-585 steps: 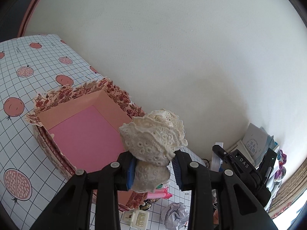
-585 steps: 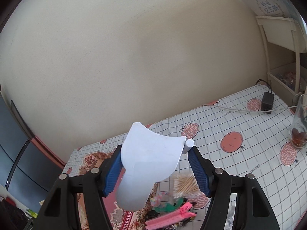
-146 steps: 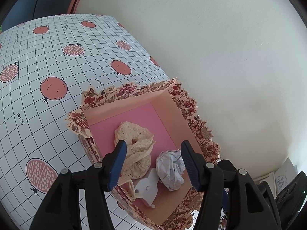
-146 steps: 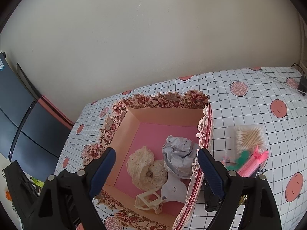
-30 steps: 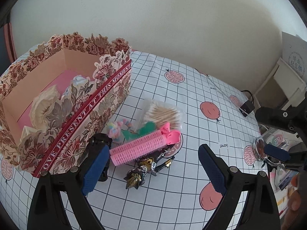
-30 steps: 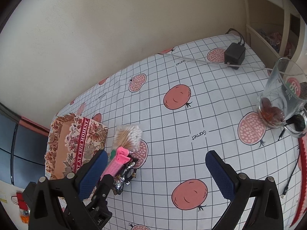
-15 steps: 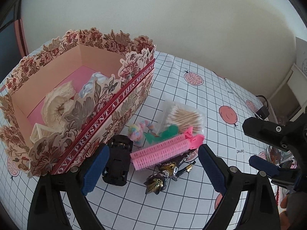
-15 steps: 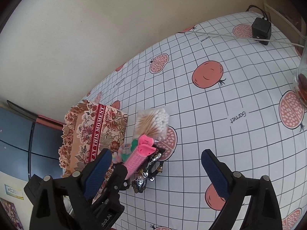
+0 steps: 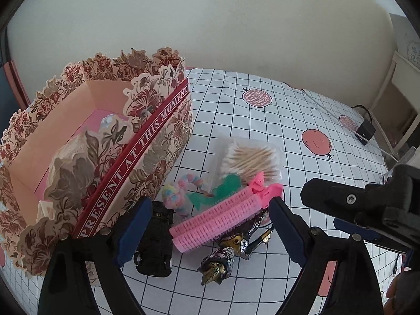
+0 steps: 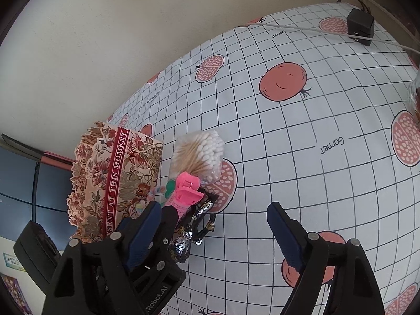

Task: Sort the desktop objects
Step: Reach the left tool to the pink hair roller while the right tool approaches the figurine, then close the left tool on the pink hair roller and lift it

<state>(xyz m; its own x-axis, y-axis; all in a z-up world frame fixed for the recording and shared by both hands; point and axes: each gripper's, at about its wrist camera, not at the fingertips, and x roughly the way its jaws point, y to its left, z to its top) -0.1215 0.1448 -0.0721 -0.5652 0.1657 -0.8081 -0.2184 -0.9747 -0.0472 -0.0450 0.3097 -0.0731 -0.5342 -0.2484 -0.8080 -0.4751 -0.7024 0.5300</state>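
Observation:
A floral paper box [image 9: 157, 120] stands at the left and holds a lace roll [image 9: 68, 152] and crumpled paper. Beside it lies a pile: a pink hair roller [image 9: 223, 218], a black toy car [image 9: 155, 244], a foil-wrapped figure [image 9: 223, 260], a bag of cotton swabs [image 9: 249, 160], a green clip and a pastel hair tie. My left gripper [image 9: 210, 231] is open and empty, its jaws wide on either side of the pink roller. My right gripper [image 10: 212, 233] is open and empty, just right of the pile [image 10: 189, 199]; the box also shows in the right wrist view [image 10: 115, 178].
The table has a white grid cloth with pomegranate prints [image 10: 283, 81]. A black power adapter [image 10: 359, 26] with a cable lies at the far right corner. A glass cup edge [image 10: 414, 99] is at the right. A wall runs behind the table.
Both grippers have left the box, empty, and come to the pile. In the last second the left gripper has closed in on the pink roller; the right has moved closer too.

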